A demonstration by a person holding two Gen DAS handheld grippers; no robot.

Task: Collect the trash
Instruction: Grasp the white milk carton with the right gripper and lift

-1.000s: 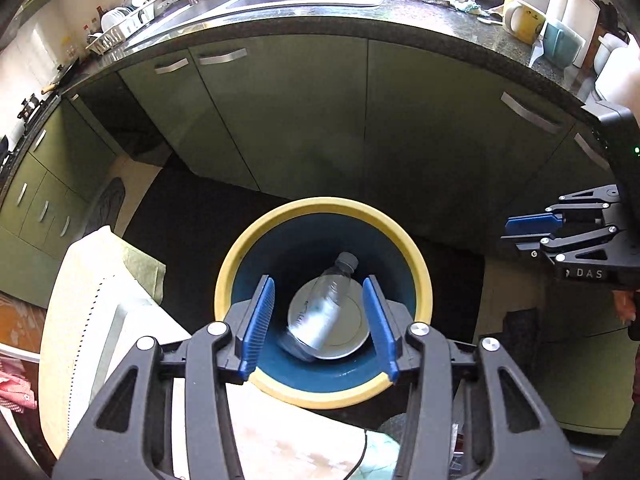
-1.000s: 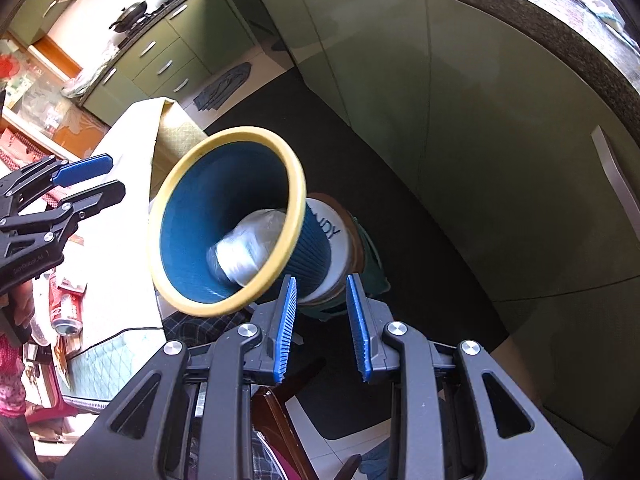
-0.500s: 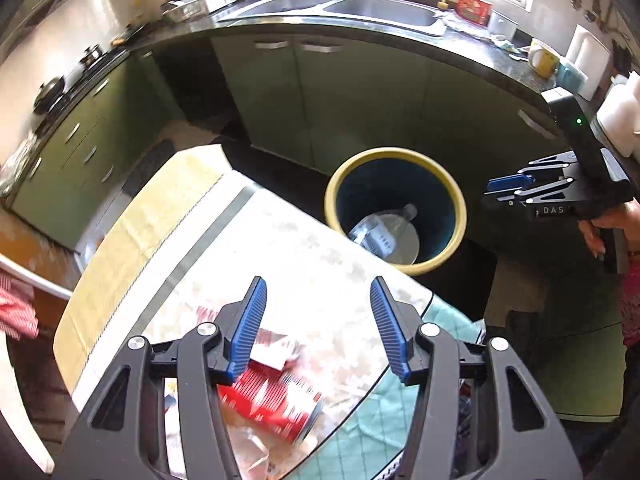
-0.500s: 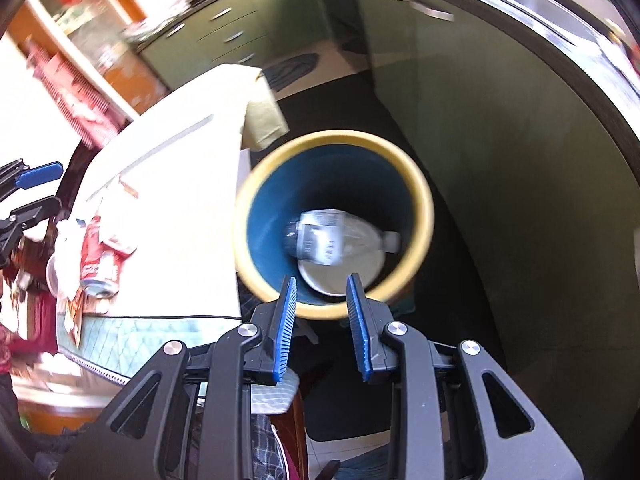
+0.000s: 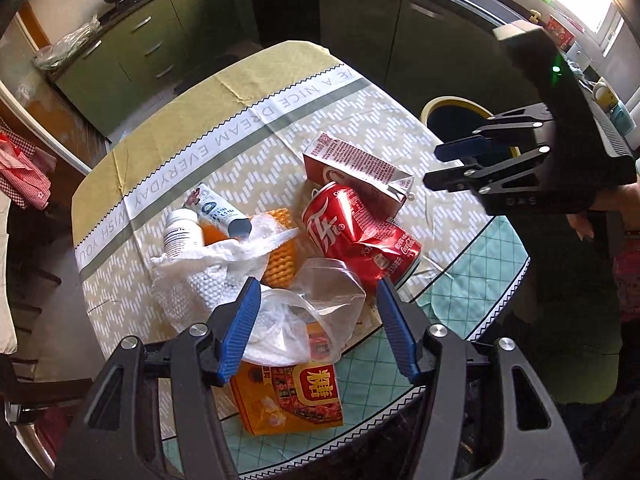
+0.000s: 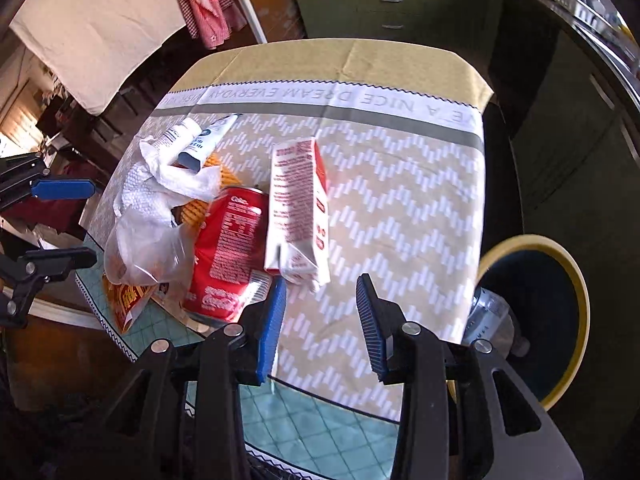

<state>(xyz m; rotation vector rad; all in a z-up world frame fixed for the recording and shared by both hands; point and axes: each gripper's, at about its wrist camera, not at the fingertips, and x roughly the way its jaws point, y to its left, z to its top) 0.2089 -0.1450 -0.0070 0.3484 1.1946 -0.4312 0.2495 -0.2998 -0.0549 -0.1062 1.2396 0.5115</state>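
Clear plastic bag [image 5: 320,300] lies under the gaping left claw [image 5: 316,328].

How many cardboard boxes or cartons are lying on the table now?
2. A red and white drink carton lies on the patterned tablecloth behind the crushed red can. An orange printed box lies at the near edge, partly under a clear plastic bag. Others may be hidden.

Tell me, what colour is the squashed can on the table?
The can is red with white writing. It shows best in the left wrist view.
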